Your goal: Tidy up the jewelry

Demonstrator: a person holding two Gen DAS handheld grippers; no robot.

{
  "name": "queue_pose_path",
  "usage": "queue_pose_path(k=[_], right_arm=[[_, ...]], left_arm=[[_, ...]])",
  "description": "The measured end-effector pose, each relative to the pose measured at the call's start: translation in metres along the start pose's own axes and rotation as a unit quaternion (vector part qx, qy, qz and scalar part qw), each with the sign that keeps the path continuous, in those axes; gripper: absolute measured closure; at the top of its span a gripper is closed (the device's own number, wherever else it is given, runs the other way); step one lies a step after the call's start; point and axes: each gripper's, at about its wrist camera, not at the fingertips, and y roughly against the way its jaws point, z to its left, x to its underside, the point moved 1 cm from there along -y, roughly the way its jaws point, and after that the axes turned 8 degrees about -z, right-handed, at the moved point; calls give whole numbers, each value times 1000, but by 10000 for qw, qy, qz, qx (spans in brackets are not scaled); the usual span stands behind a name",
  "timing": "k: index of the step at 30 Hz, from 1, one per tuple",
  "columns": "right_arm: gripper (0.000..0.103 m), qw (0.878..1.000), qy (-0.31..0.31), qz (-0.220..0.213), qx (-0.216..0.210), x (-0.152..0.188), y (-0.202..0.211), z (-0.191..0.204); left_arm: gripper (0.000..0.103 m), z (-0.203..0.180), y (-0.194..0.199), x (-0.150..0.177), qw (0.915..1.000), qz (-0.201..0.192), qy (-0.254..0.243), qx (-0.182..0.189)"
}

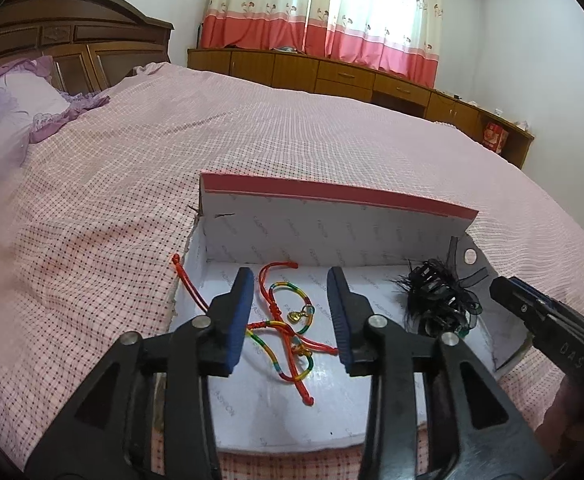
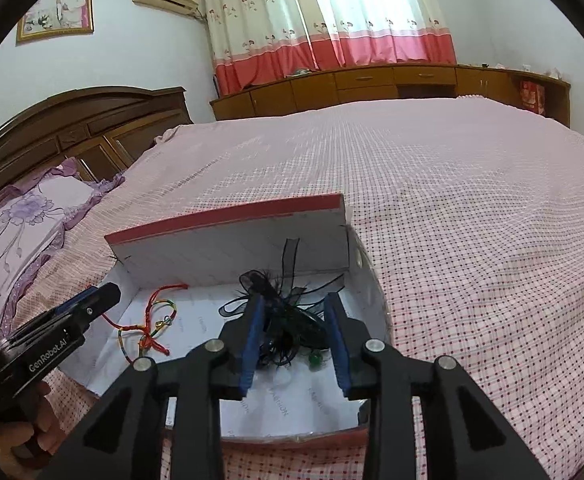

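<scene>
OK, my L gripper is part open over the cord bracelets in the box, gripping nothing; R gripper likewise over the black hairpiece.

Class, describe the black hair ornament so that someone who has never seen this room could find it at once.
On the pink checked bedspread lies an open white box with a red-edged lid. The black hair ornament lies in the box's right-hand part. Unlike the red and rainbow cord bracelets beside it, it is a dark, feathery tangle of ribbon loops.

A bed under a pink checked cover carries an open white box and a lilac pillow.
</scene>
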Motion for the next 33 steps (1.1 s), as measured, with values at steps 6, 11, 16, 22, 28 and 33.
queue_pose_path(k=[6, 11, 16, 22, 28, 33], right_arm=[[68, 10000, 24, -62, -49, -6, 17, 1], [68, 9998, -9, -186, -104, -14, 35, 5], [68, 9993, -107, -303, -172, -24, 59, 7], [68, 9990, -143, -360, -218, -27, 87, 11], [68, 9991, -100, -345, -206, -21, 116, 15], [66, 9996, -40, -231, -172, -6, 137, 18]], left_arm=[[70, 1, 20, -9, 9999, -68, 23, 96], [68, 1, 41, -16, 9998, -128, -31, 114], [67, 4, 62, -21, 9998, -170, -68, 92], [67, 6, 86, -21, 9998, -144, -37, 106], [66, 7, 109, -12, 9999, -103, -63, 102], [65, 10, 119, 0, 9999, 18, 4, 150]])
